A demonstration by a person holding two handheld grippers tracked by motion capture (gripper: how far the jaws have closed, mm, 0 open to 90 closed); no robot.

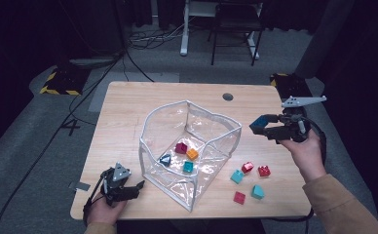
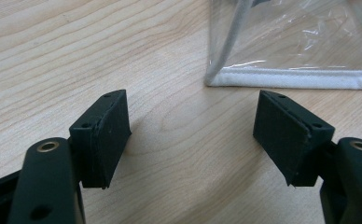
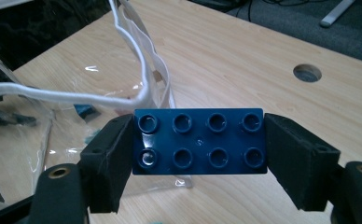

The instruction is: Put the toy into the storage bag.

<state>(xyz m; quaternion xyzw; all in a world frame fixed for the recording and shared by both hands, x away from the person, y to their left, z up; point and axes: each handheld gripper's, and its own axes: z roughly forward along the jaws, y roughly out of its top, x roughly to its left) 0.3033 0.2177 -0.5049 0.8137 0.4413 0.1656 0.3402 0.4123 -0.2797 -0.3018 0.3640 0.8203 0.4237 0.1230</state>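
Right gripper view: right hand-held gripper (image 3: 198,142) pinches a blue brick (image 3: 199,141) at the bag's (image 1: 216,146) three o'clock; left hand-held gripper (image 2: 193,140) spread over the bench (image 2: 53,56)

A white "4" (image 1: 73,127) marked on the grey floor (image 1: 26,146) left of the table (image 1: 128,102); nothing else readable.

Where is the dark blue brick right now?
The dark blue brick is clamped lengthwise in the right tool, held in the air at the right of the high view, just outside the right wall of the clear bag.
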